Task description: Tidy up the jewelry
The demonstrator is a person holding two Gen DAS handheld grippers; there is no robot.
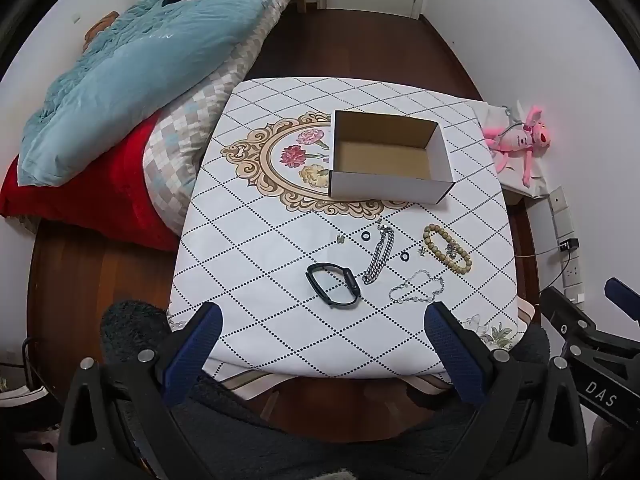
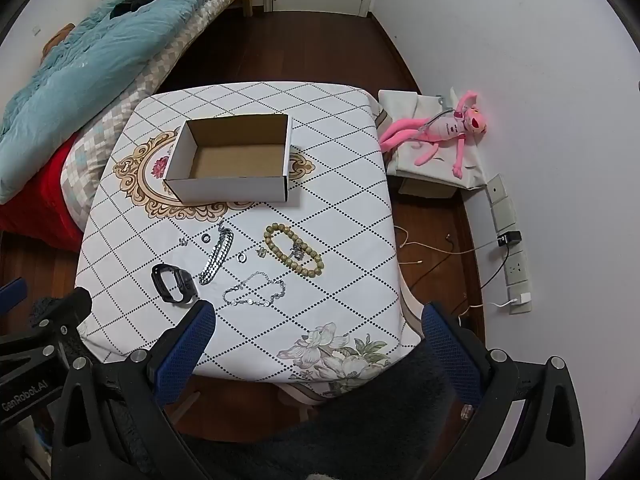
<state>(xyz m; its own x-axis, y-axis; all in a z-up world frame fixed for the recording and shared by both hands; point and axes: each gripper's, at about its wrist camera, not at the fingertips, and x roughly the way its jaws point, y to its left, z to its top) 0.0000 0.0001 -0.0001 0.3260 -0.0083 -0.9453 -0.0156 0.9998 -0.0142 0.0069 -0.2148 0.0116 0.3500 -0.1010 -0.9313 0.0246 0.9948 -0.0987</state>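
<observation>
- Left gripper (image 1: 322, 320) and right gripper (image 2: 318, 320) hang spread wide above the table's near edge, holding nothing.
- Jewelry lies loose on the tablecloth (image 2: 340, 216): black band (image 2: 174, 283), silver chain (image 2: 216, 256), bead bracelet (image 2: 292, 250).
- Cardboard box (image 2: 232, 160) sits open behind them.

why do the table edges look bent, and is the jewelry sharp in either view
Left wrist view: fisheye bows the table edges and darkens the corners; the black band and beaded bracelet are sharp. Right wrist view: same bowing; the thin chain is crisp, with a soft shadow beside the box.
</observation>
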